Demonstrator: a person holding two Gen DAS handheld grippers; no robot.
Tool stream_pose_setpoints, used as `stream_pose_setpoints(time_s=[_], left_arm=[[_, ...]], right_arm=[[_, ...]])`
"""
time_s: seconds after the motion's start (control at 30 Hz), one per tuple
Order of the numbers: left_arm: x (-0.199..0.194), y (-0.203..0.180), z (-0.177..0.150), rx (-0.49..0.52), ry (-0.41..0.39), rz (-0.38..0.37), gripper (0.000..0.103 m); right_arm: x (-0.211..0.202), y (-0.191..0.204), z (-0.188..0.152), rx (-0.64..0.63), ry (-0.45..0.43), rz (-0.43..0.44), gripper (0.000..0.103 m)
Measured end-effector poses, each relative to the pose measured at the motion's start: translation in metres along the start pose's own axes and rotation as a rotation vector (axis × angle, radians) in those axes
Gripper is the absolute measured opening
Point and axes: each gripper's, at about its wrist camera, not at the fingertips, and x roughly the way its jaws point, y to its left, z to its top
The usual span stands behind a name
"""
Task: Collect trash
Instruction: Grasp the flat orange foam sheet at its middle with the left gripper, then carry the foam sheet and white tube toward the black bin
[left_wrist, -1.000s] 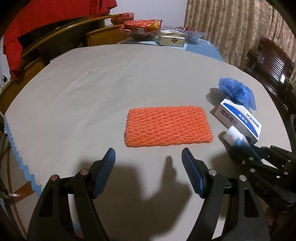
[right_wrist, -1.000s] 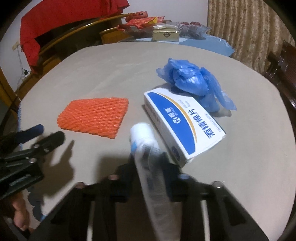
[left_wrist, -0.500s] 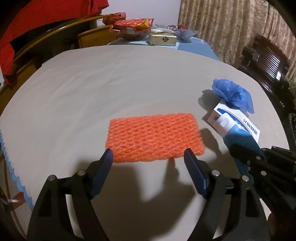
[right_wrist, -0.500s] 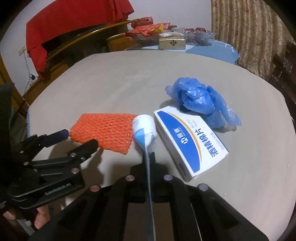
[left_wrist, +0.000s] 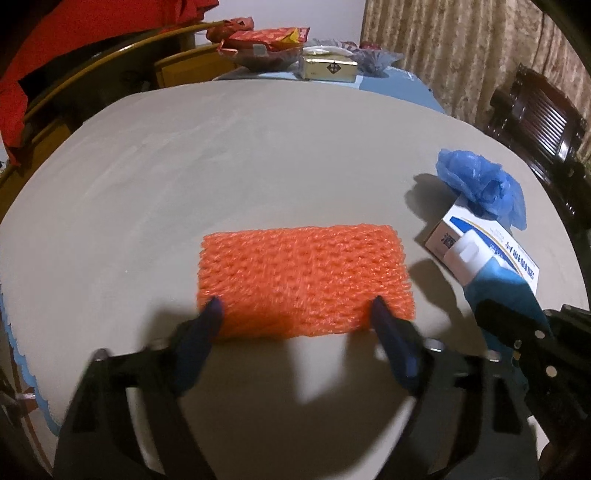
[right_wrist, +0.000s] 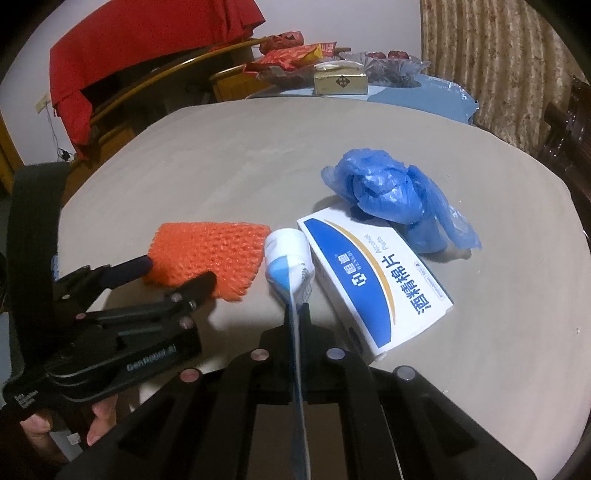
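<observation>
Surface: round grey table (left_wrist: 258, 155)
Near centre: orange foam net (left_wrist: 303, 273), flat
Right: blue-white box (right_wrist: 373, 284)
Far right: crumpled blue plastic (right_wrist: 391, 195), touching box

A: Left wrist view? Low over the table (left_wrist: 258, 155), facing the curtain (left_wrist: 436, 55), close on the orange foam net (left_wrist: 303, 273).

B: Right wrist view sits alongside (slightly rightward); both share net (right_wrist: 207, 254), box (right_wrist: 373, 280), blue bag (right_wrist: 388, 195).

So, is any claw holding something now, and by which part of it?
The right claw pinches the blue-white tube by its flat tail end. The left claw is open around the orange foam net, holding nothing.
</observation>
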Motion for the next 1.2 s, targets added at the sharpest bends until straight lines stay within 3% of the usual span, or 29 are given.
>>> stream_pose_setpoints(time_s=[0.03, 0.07, 0.1, 0.13, 0.4, 0.73, 1.2], left_arm=[[-0.002, 0.0, 0.0, -0.001, -0.002, -0.006, 0.05], [-0.003, 0.0, 0.001, -0.002, -0.001, -0.013, 0.042], [-0.004, 0.0, 0.001, -0.003, 0.001, -0.019, 0.026], [-0.005, -0.001, 0.002, -0.005, 0.006, -0.027, 0.018], [-0.019, 0.002, 0.005, -0.037, 0.011, -0.04, 0.013], [-0.066, -0.006, 0.0, -0.037, -0.024, -0.031, 0.013], [-0.136, -0.046, -0.015, -0.005, -0.054, -0.034, 0.013]], right_arm=[[-0.001, 0.0, 0.0, 0.002, -0.001, 0.001, 0.003], [-0.001, 0.0, 0.0, 0.003, -0.001, 0.001, 0.003], [-0.002, -0.001, 0.0, 0.004, -0.002, 0.001, 0.003], [-0.003, -0.001, 0.001, 0.007, -0.002, 0.001, 0.003], [-0.018, -0.003, 0.007, 0.01, -0.021, 0.003, 0.003], [-0.055, -0.006, 0.011, 0.014, -0.065, 0.003, 0.003], [-0.125, -0.035, -0.001, 0.068, -0.12, -0.029, 0.003]])
